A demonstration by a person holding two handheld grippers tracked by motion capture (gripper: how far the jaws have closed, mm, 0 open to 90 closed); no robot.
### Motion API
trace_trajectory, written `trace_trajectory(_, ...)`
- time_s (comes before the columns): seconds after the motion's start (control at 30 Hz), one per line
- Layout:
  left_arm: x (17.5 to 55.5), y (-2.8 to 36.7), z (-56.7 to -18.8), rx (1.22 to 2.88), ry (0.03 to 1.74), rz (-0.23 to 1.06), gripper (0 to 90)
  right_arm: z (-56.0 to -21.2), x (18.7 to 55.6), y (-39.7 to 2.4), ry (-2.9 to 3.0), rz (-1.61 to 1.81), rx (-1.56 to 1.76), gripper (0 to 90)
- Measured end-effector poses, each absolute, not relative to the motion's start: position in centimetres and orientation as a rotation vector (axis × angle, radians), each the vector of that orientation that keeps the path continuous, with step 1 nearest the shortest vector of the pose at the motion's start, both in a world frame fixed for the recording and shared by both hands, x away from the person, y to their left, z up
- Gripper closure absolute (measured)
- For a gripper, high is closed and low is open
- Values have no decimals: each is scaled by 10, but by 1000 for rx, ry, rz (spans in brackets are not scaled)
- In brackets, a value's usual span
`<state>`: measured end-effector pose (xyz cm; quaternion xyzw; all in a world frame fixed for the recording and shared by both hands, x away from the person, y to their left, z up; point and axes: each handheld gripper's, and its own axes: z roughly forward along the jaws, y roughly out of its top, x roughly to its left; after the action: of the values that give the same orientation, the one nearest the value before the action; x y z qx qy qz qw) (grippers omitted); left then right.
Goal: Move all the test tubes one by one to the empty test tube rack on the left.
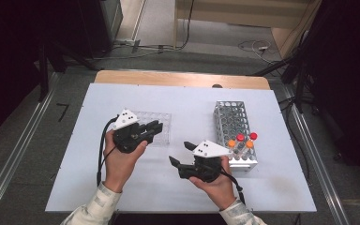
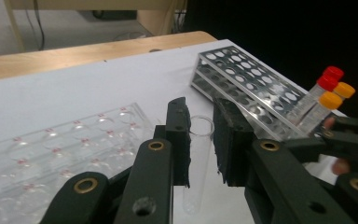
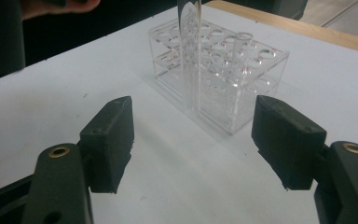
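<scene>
Two hand-held grippers are over the white bench (image 1: 122,187). The left hand-held gripper (image 2: 200,140) is clamped on a clear glass tube (image 2: 196,163): in its own view the tube sits right between the two black pads, open mouth poking out past the tips and the rounded bottom hanging below them. From the right gripper view you can see that same tube (image 3: 189,56) hanging upright just in front of the clear acrylic rack (image 3: 223,79), its lower end close to the bench. One more empty tube (image 3: 240,49) already stands in that rack.

The right hand-held gripper (image 3: 193,140) has its jaws wide apart with nothing between them, pointed at the acrylic rack from a little way off. Behind it in the high view there's a metal rack (image 1: 234,126) with four capped tubes (image 1: 243,140), red and orange lids, at its near end.
</scene>
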<state>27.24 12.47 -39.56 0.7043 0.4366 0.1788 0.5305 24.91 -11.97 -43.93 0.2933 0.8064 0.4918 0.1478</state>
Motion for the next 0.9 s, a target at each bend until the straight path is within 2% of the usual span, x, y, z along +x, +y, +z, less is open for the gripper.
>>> trace_trajectory(0.37, 294, 133, -379, 1667, 1088, 500, 778, -453, 233, -136, 2350, 1399, 853, 263)
trace_trajectory(0.9, 313, 133, -381, 1651, 1130, 542, 778, -454, 232, -147, 2338, 1393, 861, 266)
